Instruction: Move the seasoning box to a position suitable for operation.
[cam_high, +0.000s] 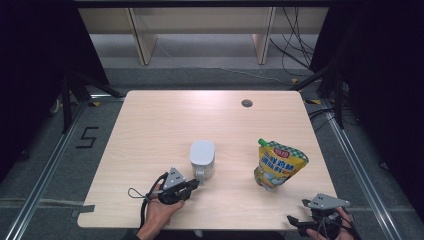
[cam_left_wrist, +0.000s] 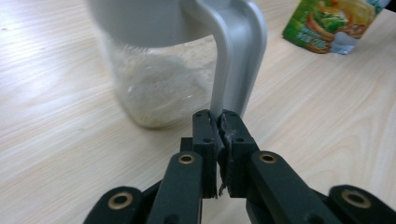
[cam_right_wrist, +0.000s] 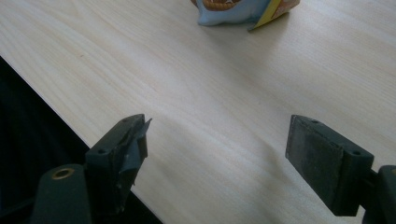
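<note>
Left gripper, jaws pressed together, touches the jar by its handle; right gripper gapes wide beyond a pouch.

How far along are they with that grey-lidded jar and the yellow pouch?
Early on. Nothing looks finished: the jar stands upright mid-table with its lid on, and the pouch stands apart to its right, untouched. In hand: the left gripper has its jaws pinched together right at the foot of the jar's grey handle. The right gripper waits open at the table's near edge. Any lifting, opening or pouring is still left.
</note>
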